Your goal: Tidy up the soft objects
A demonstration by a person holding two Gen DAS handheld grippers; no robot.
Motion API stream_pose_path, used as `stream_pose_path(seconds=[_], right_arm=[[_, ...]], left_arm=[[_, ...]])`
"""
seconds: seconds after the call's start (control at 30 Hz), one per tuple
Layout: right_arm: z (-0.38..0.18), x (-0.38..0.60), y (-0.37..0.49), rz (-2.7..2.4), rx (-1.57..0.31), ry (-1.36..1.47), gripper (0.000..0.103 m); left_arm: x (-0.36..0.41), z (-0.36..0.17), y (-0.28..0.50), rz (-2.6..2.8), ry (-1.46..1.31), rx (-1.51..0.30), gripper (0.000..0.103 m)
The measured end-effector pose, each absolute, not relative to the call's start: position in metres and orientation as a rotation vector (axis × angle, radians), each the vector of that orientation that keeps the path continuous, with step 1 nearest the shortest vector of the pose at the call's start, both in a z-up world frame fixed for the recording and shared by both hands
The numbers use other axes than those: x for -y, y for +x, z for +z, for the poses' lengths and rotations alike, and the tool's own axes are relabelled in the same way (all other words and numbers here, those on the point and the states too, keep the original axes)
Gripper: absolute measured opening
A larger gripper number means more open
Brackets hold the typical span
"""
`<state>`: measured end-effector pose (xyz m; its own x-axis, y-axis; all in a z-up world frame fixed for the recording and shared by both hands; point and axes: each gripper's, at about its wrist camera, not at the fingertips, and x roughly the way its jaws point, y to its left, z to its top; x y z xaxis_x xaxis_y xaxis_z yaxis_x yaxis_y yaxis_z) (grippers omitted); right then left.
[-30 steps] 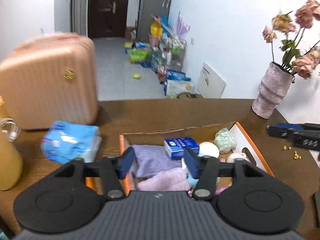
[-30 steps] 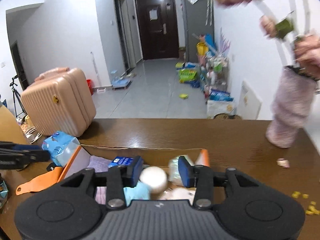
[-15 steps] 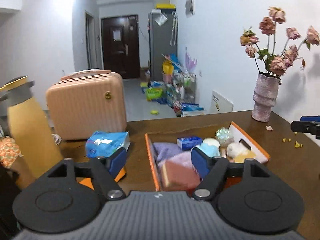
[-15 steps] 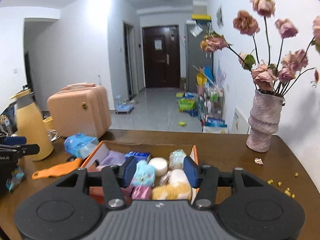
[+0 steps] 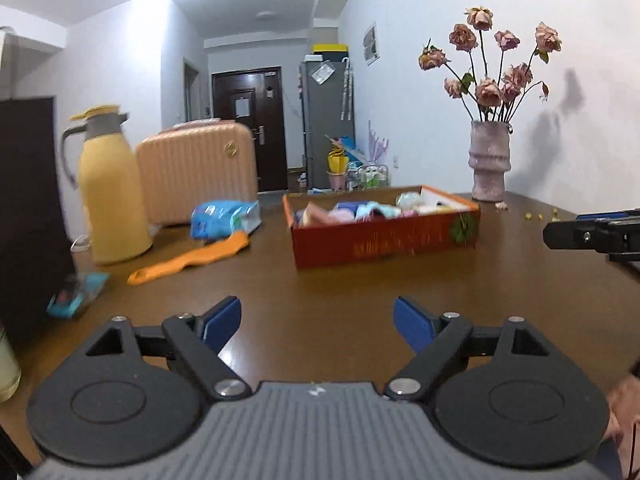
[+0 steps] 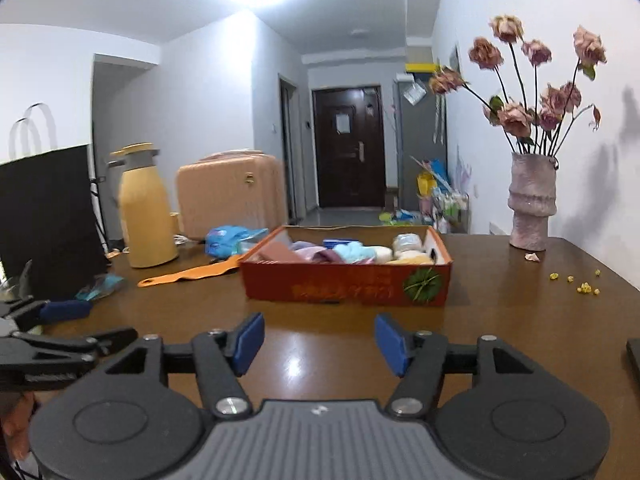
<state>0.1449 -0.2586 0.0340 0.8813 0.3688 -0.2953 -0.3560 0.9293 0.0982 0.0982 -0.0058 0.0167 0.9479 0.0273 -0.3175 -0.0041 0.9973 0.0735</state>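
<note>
**Both grippers held back from the filled box, empty**

I had the left gripper (image 5: 318, 322) low over the glossy brown wooden table (image 5: 340, 292), its blue-padded jaws spread wide with only bare tabletop between them; they had just been opening. The right gripper (image 6: 320, 344) sat the same way, its jaws apart, just opened further, and nothing was clamped in them.

From the left wrist camera, the shallow orange-red cardboard box (image 5: 384, 240) stood at about 12 o'clock, well apart from my fingertips. The soft objects (image 5: 360, 212), a jumble of pink, lilac, pale blue and cream pieces, lay packed inside it. At 10 o'clock I saw a long orange plastic tool (image 5: 192, 258) flat on the table, with a crumpled blue plastic packet (image 5: 224, 218) just beyond it, and a tall yellow thermos jug with a grey collar (image 5: 110, 188) farther left. A ribbed pinkish ceramic vase of dried pink roses (image 5: 490, 160) stood at 1 o'clock, behind the box's right corner. A peach ribbed hard-shell suitcase (image 5: 200, 172) rose behind the packet.
</note>
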Motion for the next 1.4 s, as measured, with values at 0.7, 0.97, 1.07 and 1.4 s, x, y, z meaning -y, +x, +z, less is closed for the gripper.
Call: stream_pose_path(seconds=[0.7,0.97,1.07,1.4], right_arm=[[-0.010,0.235,0.022,0.354,-0.254,0.101,0.092],[-0.012,0.232,0.023,0.355,-0.255,0.101,0.093],[-0.012,0.231,0.024,0.356,-0.256,0.095,0.093],[-0.013,0.230,0.025,0.354,-0.264,0.096,0.094]], left_arm=[[0.003,0.005,-0.003,0.040,0.038,-0.213,0.100],[0.000,0.003,-0.002,0.041,0.025,-0.221,0.100],[0.001,0.003,-0.002,0.041,0.026,-0.221,0.101],[0.002,0.003,-0.003,0.033,0.033,-0.221,0.101]])
